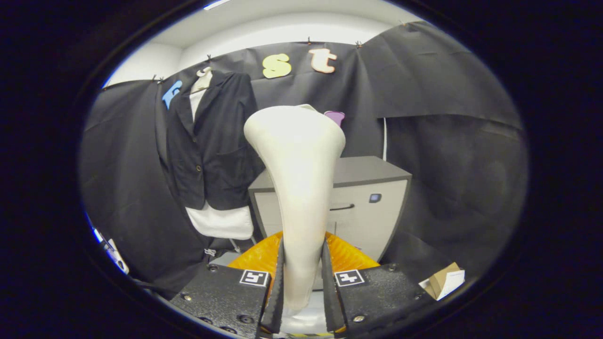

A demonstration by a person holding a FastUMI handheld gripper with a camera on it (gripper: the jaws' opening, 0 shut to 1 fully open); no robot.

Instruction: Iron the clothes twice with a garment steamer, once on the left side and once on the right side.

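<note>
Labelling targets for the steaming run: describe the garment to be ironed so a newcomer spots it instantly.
Start at the grey cabinet beyond the gripper, which is shut on the white garment steamer. Beside the cabinet, against the black cloth wall, hangs a black blazer over a white shirt. It is the only hanging clothing, with white showing at collar and hem.

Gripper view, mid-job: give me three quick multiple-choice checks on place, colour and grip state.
1. Where does the dark jacket on a hanger hang?
A. beside the grey drawer cabinet, on the wall
B. on the cabinet top
C. between the jaws

2. What colour is the smooth garment steamer?
A. red
B. cream-white
C. green

3. What is the gripper doing?
A. open and bare
B. shut on the steamer's handle
C. holding the jacket

Key: 1 A, it hangs against the wall cloth; 2 B, pale body; 3 B, both jaws press the handle.
</note>
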